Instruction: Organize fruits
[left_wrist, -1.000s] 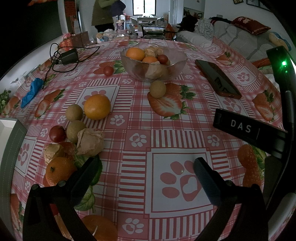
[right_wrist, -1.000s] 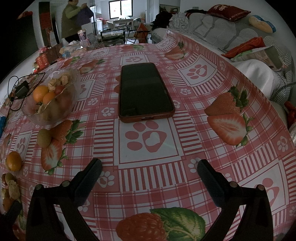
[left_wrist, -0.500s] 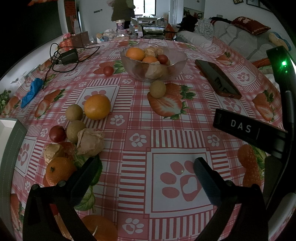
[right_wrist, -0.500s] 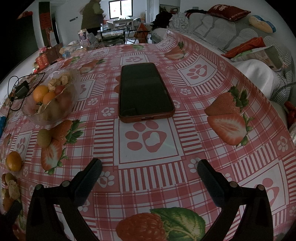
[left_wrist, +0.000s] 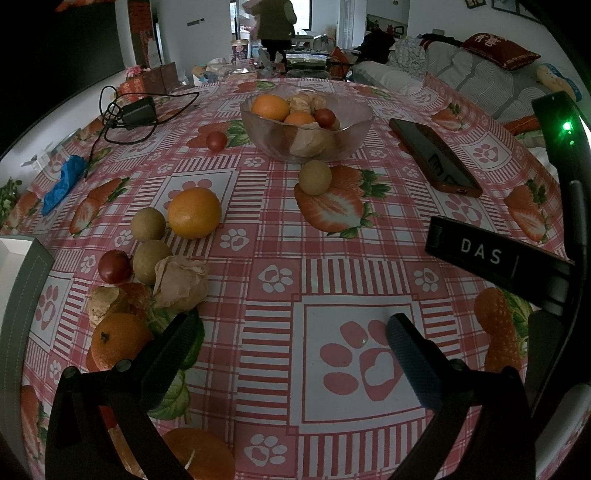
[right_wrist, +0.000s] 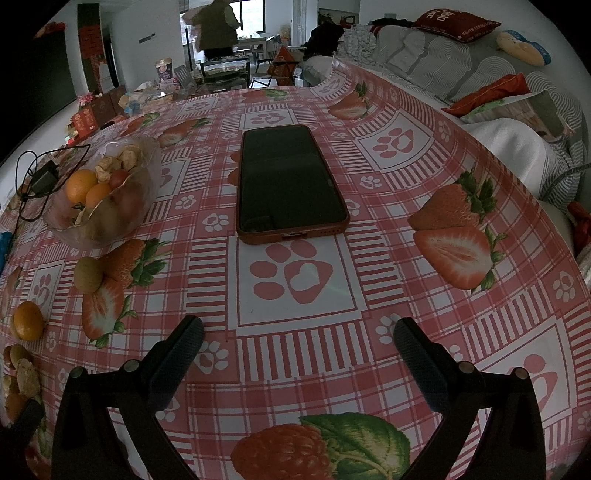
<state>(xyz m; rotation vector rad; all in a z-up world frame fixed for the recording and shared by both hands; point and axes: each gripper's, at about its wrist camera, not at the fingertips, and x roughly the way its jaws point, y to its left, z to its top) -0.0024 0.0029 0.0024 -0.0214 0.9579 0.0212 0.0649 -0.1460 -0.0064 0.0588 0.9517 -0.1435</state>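
The left gripper (left_wrist: 291, 334) hangs low over the cloth (left_wrist: 280, 243) with its jaws spread wide and nothing between them. Just outside its left jaw lies the main heap of loose fruit: an orange (left_wrist: 119, 339) nearly touching that jaw, a papery husk (left_wrist: 180, 282) beyond the jaw tip, then a tomato (left_wrist: 114, 266) and two small brown fruits further ahead. A bigger orange (left_wrist: 194, 212) sits ahead and left of the jaws. Straight ahead and well apart stands the bowl (left_wrist: 354, 127), already holding oranges, a tomato and husked fruit, so it looks like the collecting place. One brown fruit (left_wrist: 314, 177) lies just short of it. Judging by this, the wide jaws are ready for a pick from the heap at the left, which would call for a swing to that side.

The right gripper (right_wrist: 298, 338) is likewise wide open and holds nothing, poised above bare cloth. The bowl lies far ahead to the left of its jaws. A phone (right_wrist: 288, 181) lies straight ahead of the gap, apart from it. No fruit lies between or near these jaws, so this gripper seems to be waiting.
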